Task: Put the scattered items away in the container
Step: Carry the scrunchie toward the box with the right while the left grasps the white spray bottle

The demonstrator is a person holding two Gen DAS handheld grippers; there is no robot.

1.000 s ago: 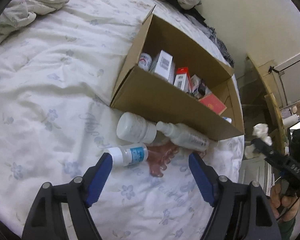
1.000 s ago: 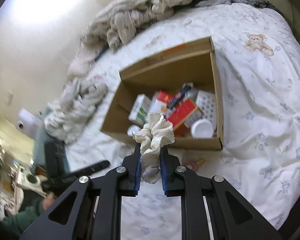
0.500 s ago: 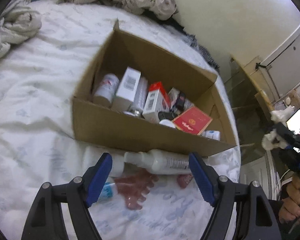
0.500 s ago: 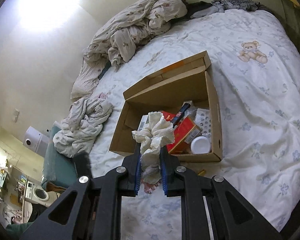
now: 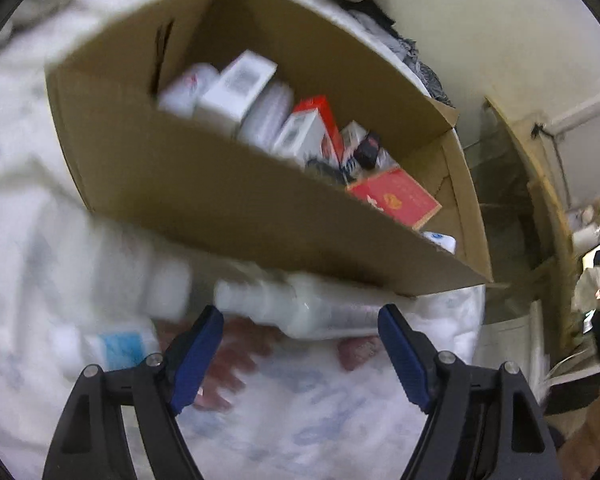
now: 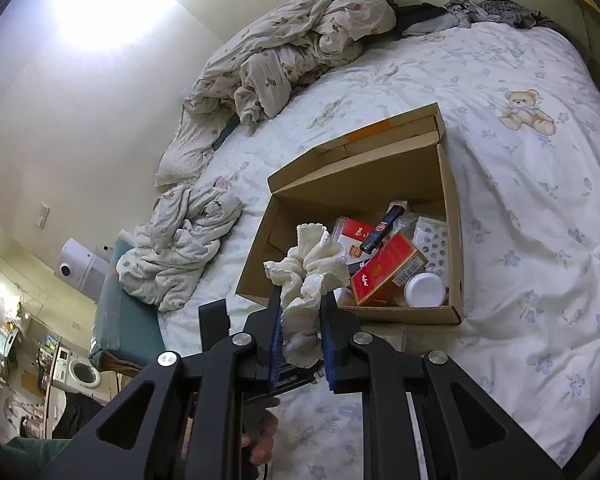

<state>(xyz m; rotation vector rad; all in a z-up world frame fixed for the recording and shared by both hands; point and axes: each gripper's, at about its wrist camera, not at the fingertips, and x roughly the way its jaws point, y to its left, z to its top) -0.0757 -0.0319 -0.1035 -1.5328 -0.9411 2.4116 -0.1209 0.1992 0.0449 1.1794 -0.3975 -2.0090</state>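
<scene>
My right tongs are clamped on a crumpled white cloth, high above the bed and just short of the near wall of the cardboard box. My left tongs stand wide apart with nothing between them, low over a white bottle that lies on the bedding against the outside of the box.

The cloth is my main worry. Most of it billows out above the blue pads and only a fold is pinched, so if I let go before I am properly over the opening, I expect it to drape on the rim or drop outside onto the bottles. The box is already crowded with a red carton, a white jar and other packets, so the cloth may sit proud on top.

On the left, the view is blurred, so I judge the aim poorly. The bottle is round and the quilt is soft; a skewed pinch could roll it away or push it under the box wall. A small blue-labelled bottle and something pink lie just beside, easy to nudge.
</scene>
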